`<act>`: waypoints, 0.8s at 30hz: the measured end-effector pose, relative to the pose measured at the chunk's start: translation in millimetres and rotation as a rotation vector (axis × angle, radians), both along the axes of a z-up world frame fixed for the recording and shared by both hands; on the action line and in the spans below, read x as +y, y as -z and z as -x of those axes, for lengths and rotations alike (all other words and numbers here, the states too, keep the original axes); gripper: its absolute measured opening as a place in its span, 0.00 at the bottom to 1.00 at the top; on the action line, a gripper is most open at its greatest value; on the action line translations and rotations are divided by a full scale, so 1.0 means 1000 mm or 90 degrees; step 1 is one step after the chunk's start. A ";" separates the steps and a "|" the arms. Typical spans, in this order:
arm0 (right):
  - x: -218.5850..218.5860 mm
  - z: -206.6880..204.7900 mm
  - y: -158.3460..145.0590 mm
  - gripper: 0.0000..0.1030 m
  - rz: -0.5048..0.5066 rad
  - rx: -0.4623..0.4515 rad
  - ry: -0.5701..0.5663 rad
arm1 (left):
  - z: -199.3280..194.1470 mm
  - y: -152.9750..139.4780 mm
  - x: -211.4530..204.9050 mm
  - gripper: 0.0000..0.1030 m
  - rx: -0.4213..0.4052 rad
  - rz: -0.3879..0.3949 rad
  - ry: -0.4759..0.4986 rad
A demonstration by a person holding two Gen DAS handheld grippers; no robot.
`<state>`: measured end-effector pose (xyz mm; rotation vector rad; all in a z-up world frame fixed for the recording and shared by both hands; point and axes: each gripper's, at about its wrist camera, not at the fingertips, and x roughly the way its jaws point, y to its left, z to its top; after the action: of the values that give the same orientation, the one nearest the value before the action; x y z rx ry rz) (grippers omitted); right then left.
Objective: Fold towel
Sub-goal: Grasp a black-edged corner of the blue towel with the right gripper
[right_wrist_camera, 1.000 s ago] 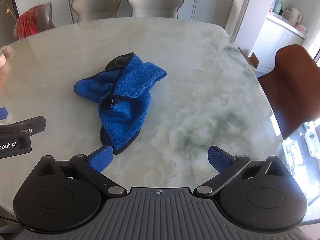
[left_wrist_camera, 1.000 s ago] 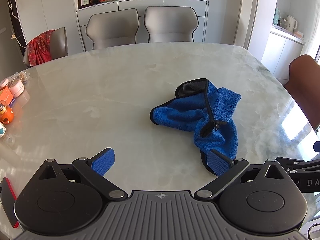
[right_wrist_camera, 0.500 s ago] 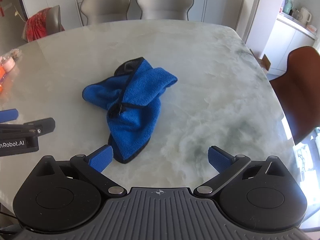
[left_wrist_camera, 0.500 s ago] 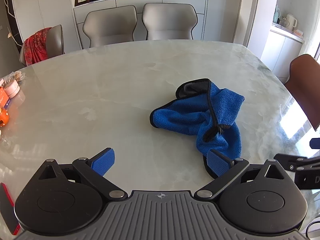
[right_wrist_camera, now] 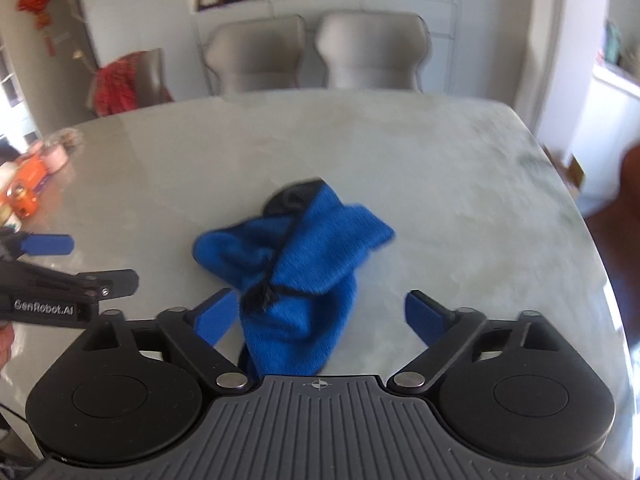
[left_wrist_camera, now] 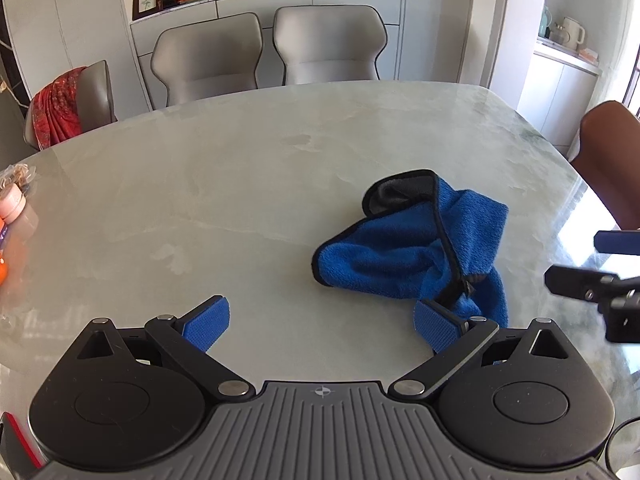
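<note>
A crumpled blue towel (left_wrist_camera: 404, 256) with black edging lies on the marble table (left_wrist_camera: 240, 184). It also shows in the right wrist view (right_wrist_camera: 304, 264), which is blurred. My left gripper (left_wrist_camera: 322, 322) is open, just left of the towel's near end; its right finger pad (left_wrist_camera: 436, 326) overlaps the towel's near end. My right gripper (right_wrist_camera: 326, 316) is open, with the towel's near end between its fingers. The right gripper shows at the right edge of the left wrist view (left_wrist_camera: 600, 276). The left gripper shows at the left of the right wrist view (right_wrist_camera: 72, 276).
Small orange and pink items (left_wrist_camera: 12, 216) sit at the table's left edge. Two grey chairs (left_wrist_camera: 272, 48) stand at the far side, one with a red cloth (left_wrist_camera: 56, 104) at the left. A brown chair (left_wrist_camera: 612, 160) stands at the right.
My right gripper has moved left and forward, so the towel's near end now lies between its fingers. My left gripper has shifted slightly. The towel has not moved.
</note>
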<state>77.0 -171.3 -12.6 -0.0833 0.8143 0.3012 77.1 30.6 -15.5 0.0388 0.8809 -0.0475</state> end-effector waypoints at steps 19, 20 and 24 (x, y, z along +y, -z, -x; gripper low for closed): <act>0.074 -0.027 0.080 0.29 0.271 -0.047 -0.284 | -0.024 0.032 0.038 0.98 0.066 0.051 -0.058; 0.072 -0.029 0.079 0.26 0.262 -0.041 -0.284 | -0.025 0.033 0.038 0.98 0.067 0.051 -0.057; 0.063 -0.037 0.070 0.15 0.222 -0.031 -0.268 | -0.030 0.036 0.038 0.98 0.072 0.053 -0.055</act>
<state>114.2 -108.6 -83.0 -0.5913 0.7906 0.5486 107.4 68.2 -51.9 -0.0807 0.9923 -0.0065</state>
